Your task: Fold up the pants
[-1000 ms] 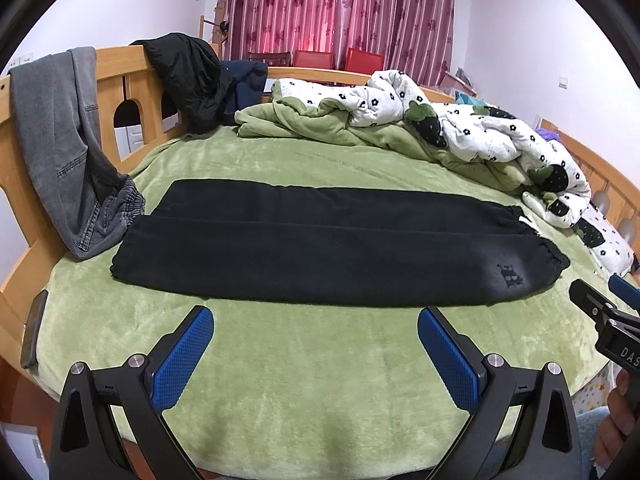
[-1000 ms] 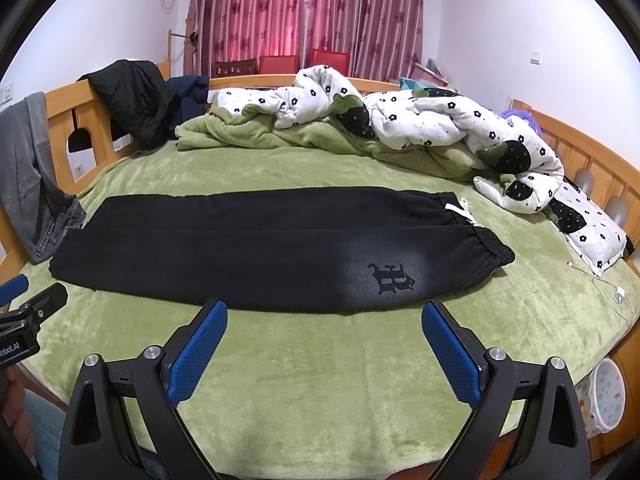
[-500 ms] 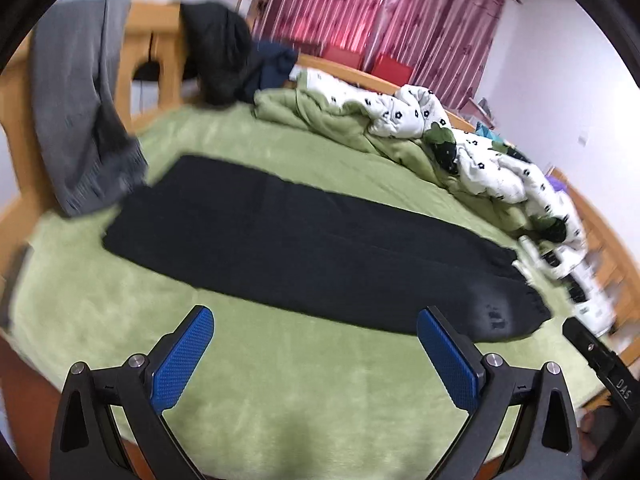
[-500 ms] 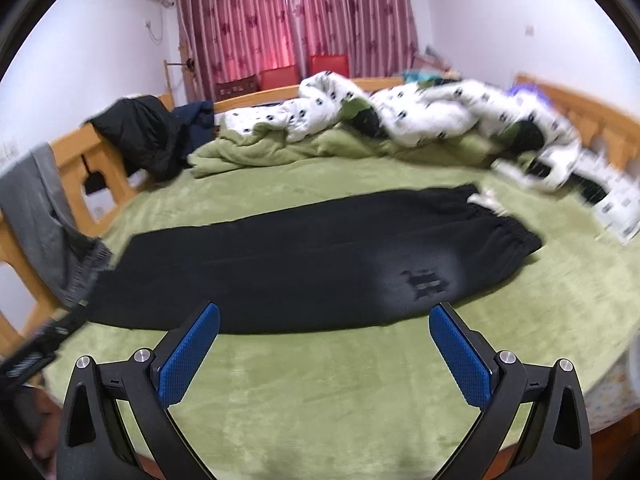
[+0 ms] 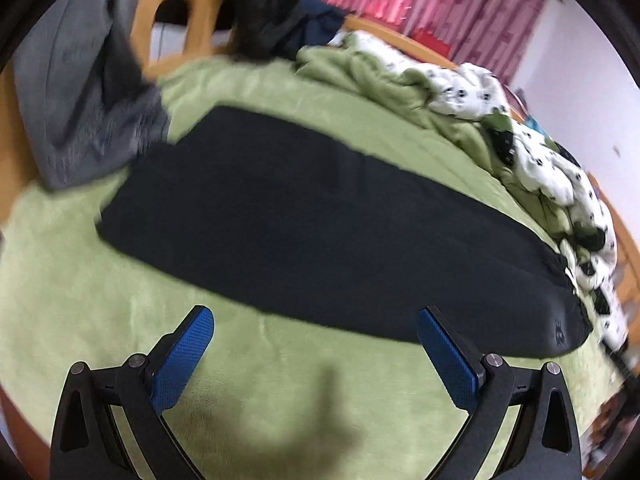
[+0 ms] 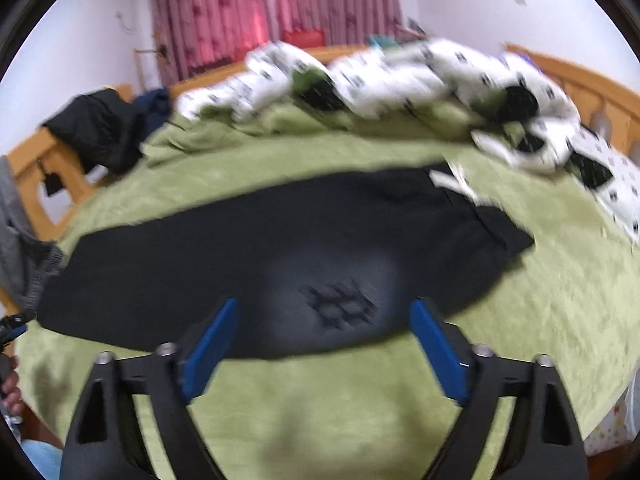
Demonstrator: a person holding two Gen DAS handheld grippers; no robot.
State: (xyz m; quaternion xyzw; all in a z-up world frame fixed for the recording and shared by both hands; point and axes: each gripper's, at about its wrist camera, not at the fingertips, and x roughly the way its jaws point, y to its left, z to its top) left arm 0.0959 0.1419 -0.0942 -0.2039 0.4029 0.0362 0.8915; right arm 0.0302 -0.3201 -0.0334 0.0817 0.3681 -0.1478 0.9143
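On the green bed blanket (image 5: 80, 280) lies one pair of black pants (image 5: 320, 232), flat and lengthwise. Two grippers: left gripper (image 5: 316, 344) and right gripper (image 6: 324, 344), both spread wide with nothing in them. Only the right wrist view shows the white drawstring (image 6: 452, 184); the left shows gray jeans (image 5: 80, 92) draped over the wooden bed rail (image 5: 160, 20).
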